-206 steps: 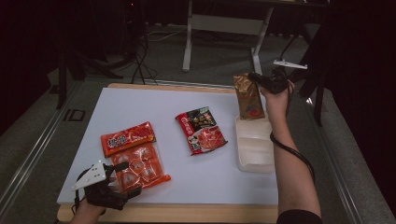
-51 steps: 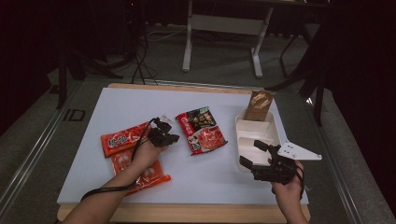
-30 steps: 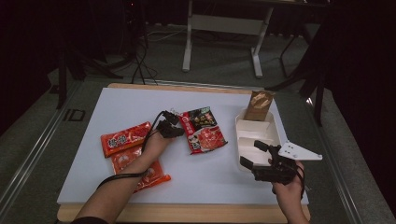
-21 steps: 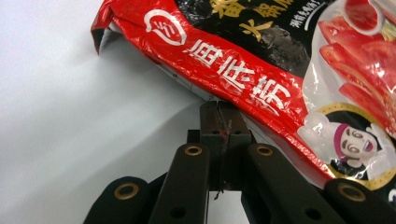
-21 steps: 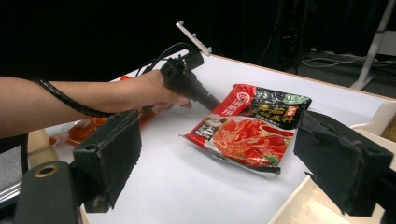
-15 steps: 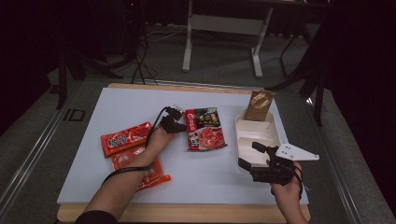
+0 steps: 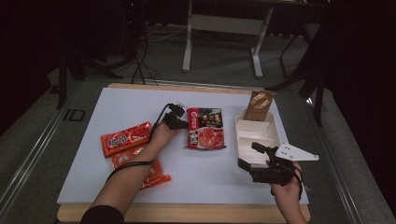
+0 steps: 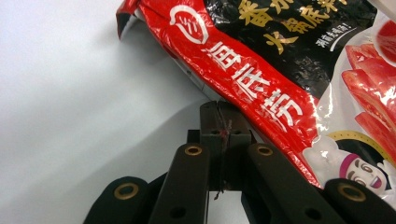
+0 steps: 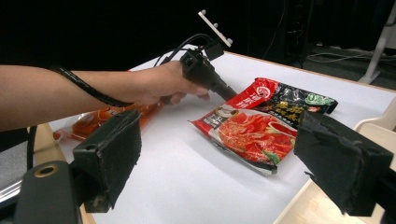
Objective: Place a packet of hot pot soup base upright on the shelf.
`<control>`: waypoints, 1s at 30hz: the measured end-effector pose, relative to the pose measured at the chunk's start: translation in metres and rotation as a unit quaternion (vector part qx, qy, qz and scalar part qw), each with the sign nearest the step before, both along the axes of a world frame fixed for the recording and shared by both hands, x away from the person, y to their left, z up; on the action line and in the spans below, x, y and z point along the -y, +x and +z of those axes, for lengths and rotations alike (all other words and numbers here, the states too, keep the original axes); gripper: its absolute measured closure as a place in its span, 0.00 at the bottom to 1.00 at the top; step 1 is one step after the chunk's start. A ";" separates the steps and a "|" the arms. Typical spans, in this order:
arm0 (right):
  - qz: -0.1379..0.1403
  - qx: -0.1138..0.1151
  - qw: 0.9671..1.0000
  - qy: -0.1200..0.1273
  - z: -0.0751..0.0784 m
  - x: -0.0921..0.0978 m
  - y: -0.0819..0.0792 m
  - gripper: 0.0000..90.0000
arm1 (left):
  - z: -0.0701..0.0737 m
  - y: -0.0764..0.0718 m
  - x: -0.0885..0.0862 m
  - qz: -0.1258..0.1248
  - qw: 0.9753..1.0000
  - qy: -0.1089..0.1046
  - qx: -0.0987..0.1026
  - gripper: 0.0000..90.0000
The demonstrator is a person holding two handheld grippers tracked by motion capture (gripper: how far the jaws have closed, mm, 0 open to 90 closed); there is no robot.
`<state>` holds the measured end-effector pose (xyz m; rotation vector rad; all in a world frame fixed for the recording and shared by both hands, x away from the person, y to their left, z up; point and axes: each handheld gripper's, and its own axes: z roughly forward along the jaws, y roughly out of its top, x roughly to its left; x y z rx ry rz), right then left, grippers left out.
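Left gripper (image 7: 183, 123), jaws closed, touches the red-black packet (image 7: 206, 128) at mid-table. Two orange packets (image 7: 126, 138) lie left of it. Right gripper (image 7: 254, 161) is open beside the white tray (image 7: 271, 135), which holds a brown pouch (image 7: 259, 105).

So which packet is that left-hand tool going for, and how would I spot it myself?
Start at the white table and find the white compartment tray on its right side. Just left of the tray lies the red-and-black packet, with the left gripper shut at its left edge. Unlike the two orange-red packets further left, it has a black top band and pictures tomato slices.
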<state>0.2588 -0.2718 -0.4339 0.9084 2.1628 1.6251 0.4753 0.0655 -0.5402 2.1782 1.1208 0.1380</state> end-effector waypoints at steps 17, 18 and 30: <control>-0.004 0.001 1.000 -0.008 -0.003 -0.001 0.001 0.16 | 0.019 -0.001 -0.003 -0.004 1.000 0.005 0.023 0.99; -0.004 0.002 1.000 -0.009 -0.002 -0.001 0.001 0.16 | 0.025 -0.002 -0.005 -0.001 1.000 -0.008 0.026 0.98; -0.003 0.004 1.000 -0.012 -0.002 -0.002 0.000 0.16 | 0.043 0.009 -0.006 0.038 0.997 -0.047 0.040 0.67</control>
